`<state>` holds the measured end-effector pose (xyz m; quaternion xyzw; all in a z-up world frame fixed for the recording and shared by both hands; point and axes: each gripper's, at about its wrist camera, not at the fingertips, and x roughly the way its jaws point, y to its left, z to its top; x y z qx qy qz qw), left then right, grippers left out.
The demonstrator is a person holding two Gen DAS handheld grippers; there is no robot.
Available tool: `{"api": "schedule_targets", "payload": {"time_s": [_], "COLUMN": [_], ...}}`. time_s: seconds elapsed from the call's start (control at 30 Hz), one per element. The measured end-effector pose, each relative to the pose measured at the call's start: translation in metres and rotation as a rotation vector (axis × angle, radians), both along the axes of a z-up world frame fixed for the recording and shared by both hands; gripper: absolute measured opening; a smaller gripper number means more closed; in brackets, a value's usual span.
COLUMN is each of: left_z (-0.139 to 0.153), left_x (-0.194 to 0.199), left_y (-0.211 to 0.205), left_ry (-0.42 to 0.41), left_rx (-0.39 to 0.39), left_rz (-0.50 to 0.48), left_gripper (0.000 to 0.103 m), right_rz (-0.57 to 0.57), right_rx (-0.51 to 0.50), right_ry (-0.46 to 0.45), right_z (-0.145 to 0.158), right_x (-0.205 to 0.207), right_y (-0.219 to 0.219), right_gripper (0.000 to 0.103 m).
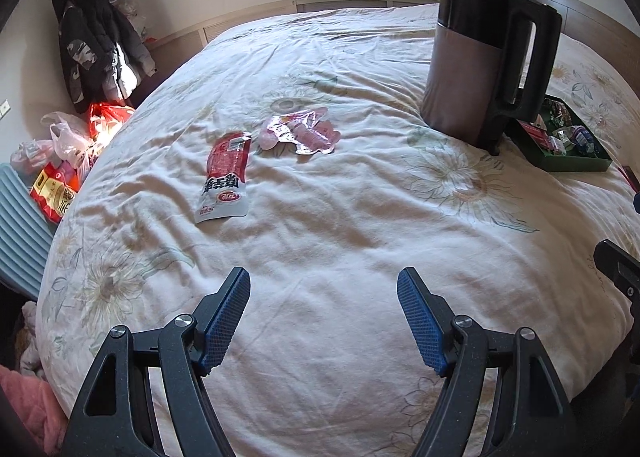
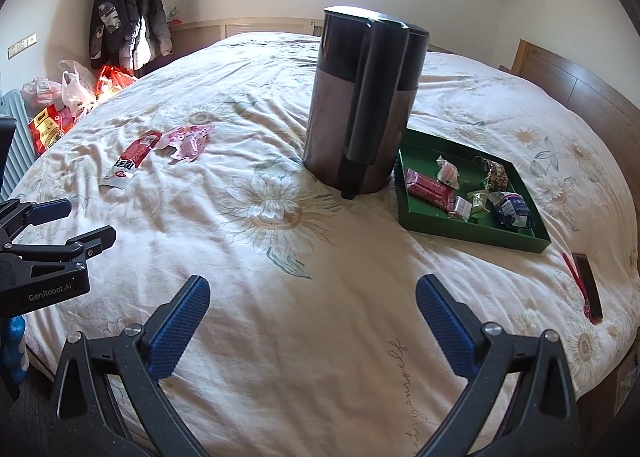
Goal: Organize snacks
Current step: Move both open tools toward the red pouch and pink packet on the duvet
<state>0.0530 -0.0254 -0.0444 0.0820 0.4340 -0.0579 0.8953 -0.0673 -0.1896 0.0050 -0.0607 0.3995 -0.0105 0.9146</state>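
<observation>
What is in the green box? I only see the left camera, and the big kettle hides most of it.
Observer: The green tray holds several wrapped snacks, like a red packet and a blue-and-white one.
Child: Is anything past the box?
Observer: Yes, a dark flat thing with a red strip lies on the bedspread beside it.
Child: Is the other grabber holding something?
Observer: No, the right gripper is open and empty, over the bedspread.

Loose snack packets (image 1: 225, 176) flat on bedspread (image 1: 360, 217)
</observation>
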Motion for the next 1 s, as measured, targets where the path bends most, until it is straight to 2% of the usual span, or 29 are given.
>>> {"api": "schedule_targets", "payload": {"time_s": [0.3,0.57,1.0], "left_z": [-0.011,-0.021,-0.027], "left_x": [0.013,0.04,0.122], "left_y": [0.027,0.061,0.103], "left_ry": [0.017,0.034,0.048], "left_rx": [-0.011,-0.004,-0.005], "left_rz": [0.047,0.109,0.171], "left_gripper": [0.071,0.071,0.071], "right_rz": [0.045,0.101,0.233], "right_rx": [-0.013,-0.011,-0.012], "right_ry": [0.045,0.08,0.074], "right_z": [-0.014,-0.027,-0.032], "right_x": [0.016,0.044,0.146], "right_y": [0.02,0.045,0.108], "right_gripper": [0.103,0.103,0.103]}}
